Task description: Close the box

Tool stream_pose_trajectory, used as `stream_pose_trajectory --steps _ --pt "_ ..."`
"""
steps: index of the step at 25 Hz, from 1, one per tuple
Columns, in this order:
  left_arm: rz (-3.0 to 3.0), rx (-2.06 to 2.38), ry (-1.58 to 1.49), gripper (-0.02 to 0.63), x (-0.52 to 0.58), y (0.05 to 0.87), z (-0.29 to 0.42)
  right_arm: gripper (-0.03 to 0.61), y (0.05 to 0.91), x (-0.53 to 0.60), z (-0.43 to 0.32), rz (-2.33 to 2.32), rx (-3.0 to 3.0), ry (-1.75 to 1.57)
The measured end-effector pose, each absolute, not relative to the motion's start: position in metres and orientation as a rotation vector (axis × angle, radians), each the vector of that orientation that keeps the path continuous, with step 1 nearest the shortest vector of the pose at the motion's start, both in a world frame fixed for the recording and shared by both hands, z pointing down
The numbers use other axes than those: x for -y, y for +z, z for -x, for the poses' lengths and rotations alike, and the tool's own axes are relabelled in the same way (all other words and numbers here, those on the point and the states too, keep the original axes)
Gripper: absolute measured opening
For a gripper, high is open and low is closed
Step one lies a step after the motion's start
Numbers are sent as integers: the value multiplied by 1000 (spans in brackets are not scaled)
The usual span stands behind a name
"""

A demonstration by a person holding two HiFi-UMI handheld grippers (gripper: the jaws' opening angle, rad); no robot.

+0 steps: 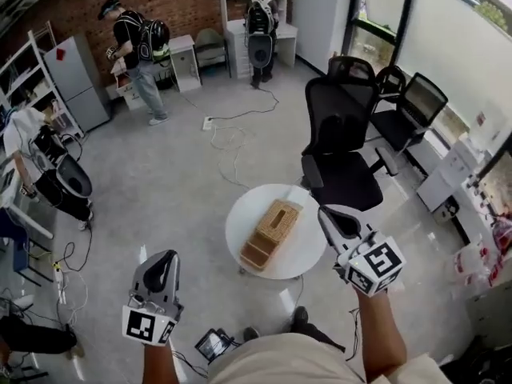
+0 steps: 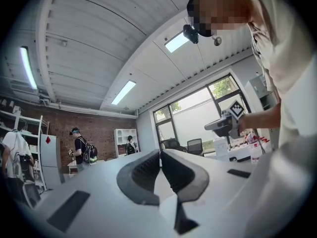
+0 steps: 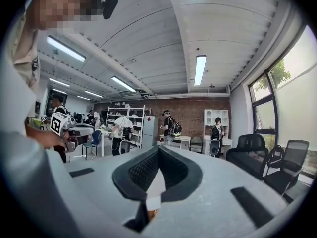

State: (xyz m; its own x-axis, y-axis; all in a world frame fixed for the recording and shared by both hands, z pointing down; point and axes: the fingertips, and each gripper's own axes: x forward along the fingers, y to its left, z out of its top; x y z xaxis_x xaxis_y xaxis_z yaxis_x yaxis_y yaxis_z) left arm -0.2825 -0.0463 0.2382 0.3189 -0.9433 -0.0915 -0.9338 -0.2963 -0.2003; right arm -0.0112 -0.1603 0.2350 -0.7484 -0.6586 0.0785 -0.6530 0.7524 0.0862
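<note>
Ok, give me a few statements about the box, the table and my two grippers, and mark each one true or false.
1. The woven box lies on the round white table. True.
2. The right gripper is clamped on the box. False: its jaws are together on nothing, and it is held clear of the box.
3. The left gripper has its jaws together with nothing between them. True.
4. Two boxes lie on the table. False: only the one woven box is there.
</note>
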Motion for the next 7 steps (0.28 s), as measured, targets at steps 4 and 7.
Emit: stream_pose_trajectory --steps 4,7 --pt "2383 -1678 -56 14 45 236 278 -12 233 151 4 -1097 2835 -86" --pt "2391 -1665 -51 14 42 238 279 -12 236 144 3 -1110 2824 -82"
